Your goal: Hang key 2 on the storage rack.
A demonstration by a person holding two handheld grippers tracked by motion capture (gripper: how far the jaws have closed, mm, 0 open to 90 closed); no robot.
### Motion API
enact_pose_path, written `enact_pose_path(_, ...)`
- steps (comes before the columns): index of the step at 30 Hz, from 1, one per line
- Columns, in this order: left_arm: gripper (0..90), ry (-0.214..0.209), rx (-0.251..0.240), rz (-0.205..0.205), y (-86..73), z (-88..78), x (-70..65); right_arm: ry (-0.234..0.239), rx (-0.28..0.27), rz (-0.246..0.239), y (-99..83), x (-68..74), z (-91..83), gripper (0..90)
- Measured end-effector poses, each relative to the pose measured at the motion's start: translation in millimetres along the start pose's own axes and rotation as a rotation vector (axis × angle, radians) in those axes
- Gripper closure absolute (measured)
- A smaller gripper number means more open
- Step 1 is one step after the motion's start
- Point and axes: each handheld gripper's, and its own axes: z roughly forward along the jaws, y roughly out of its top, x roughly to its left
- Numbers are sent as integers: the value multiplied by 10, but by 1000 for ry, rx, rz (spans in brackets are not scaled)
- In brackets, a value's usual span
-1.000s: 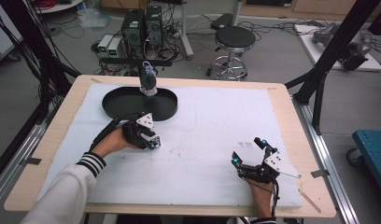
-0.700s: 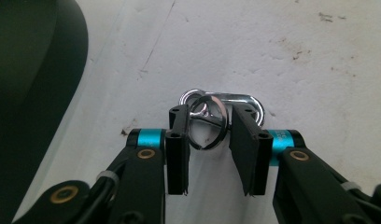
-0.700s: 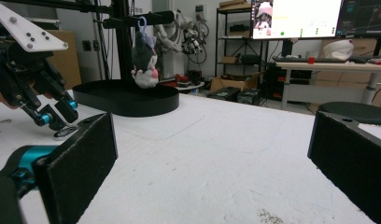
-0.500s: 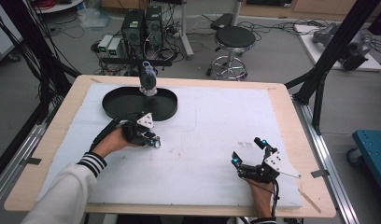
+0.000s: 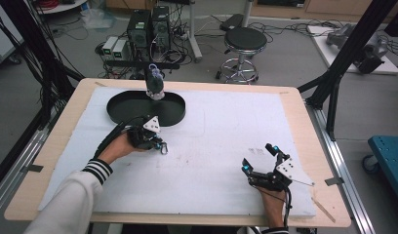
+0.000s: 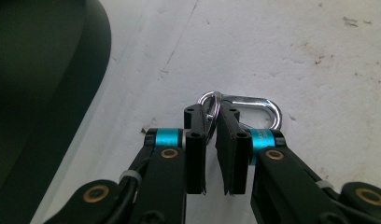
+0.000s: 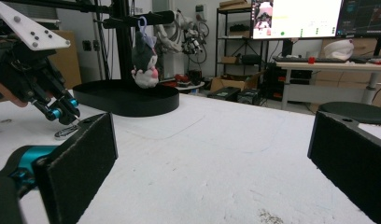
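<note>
A silver carabiner [image 6: 265,108] with a small key ring [image 6: 208,100] lies on the white mat, just right of the black oval tray [image 5: 120,110]. My left gripper [image 6: 212,115] is shut on the key ring, its jaws pinching it with a narrow gap left between them. From above, the left gripper [image 5: 159,144] tips down onto the carabiner [image 5: 164,149] at the mat. My right gripper [image 5: 258,158] rests near the front right of the mat, open wide and holding nothing. In the right gripper view, the left gripper [image 7: 62,111] and the carabiner [image 7: 66,133] show beyond the open right gripper [image 7: 216,154].
A grey plush toy [image 5: 155,83] hangs from a black bar above the tray's far rim and appears again as the plush toy [image 7: 143,58] over the tray [image 7: 128,99]. The white mat [image 5: 226,126] covers most of the wooden table. A stool [image 5: 244,39] and computers stand behind.
</note>
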Motion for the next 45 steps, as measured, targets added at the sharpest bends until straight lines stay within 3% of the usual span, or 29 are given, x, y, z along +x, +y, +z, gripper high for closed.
enact_pose_path(11, 872, -7, -18, -13, 22, -9, 25, 0, 0, 1, 0, 0, 0, 7)
enact_pose_path(25, 882, -6, -30, -33, 30, -36, 39, 1, 0, 1, 0, -1, 0, 7)
enact_pose_path(34, 882, 38, -124, -85, 37, -225, 91, 1, 0, 0, 0, -1, -1, 7)
enact_pose_path(45, 882, 101, -231, -148, -23, -569, 191, 1, 0, -1, 0, 0, 0, 7)
